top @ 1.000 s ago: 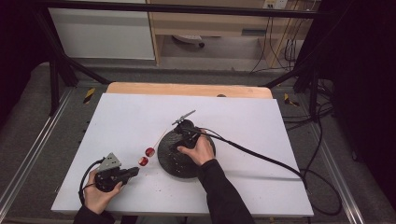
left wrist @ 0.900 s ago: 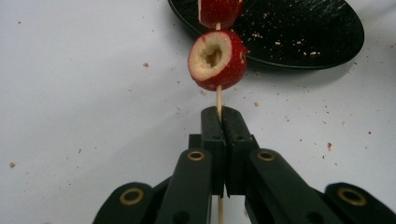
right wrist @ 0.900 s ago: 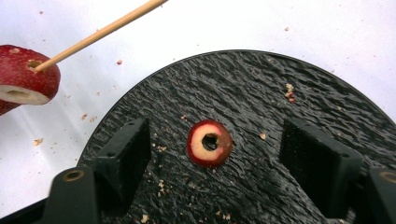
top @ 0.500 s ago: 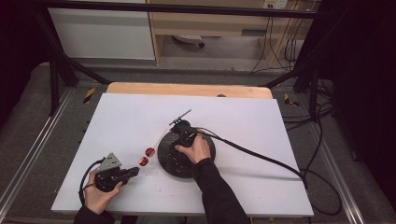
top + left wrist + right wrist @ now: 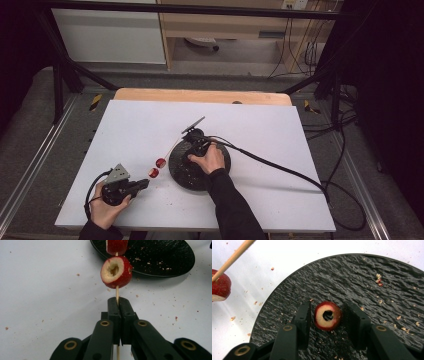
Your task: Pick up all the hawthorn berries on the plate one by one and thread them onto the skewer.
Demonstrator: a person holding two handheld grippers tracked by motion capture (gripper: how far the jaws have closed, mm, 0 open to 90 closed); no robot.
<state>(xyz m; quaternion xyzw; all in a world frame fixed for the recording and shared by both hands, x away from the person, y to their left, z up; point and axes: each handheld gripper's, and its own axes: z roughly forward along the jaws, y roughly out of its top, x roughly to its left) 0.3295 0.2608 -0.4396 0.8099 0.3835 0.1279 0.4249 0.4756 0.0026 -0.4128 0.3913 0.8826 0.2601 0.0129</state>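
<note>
My left gripper (image 5: 118, 301) is shut on a thin wooden skewer (image 5: 117, 291) that carries two red cored fruit pieces, the nearer one (image 5: 116, 272) just beyond the jaws. In the high view this gripper (image 5: 144, 184) rests at the front left, and the skewer (image 5: 170, 148) slants up toward the black plate (image 5: 181, 176). My right gripper (image 5: 326, 308) hovers low over that plate (image 5: 367, 282). It is open, with a red cored fruit piece (image 5: 327, 316) between its fingers (image 5: 305, 315). A hand covers its jaws in the high view.
Crumbs are scattered on the white tabletop (image 5: 260, 120) and on the plate. The right gripper's black cable (image 5: 280, 167) trails off to the right over the table. A wooden strip (image 5: 200, 95) borders the far edge.
The right gripper has shifted slightly left over the plate. The left gripper and its skewer have stayed in place.
</note>
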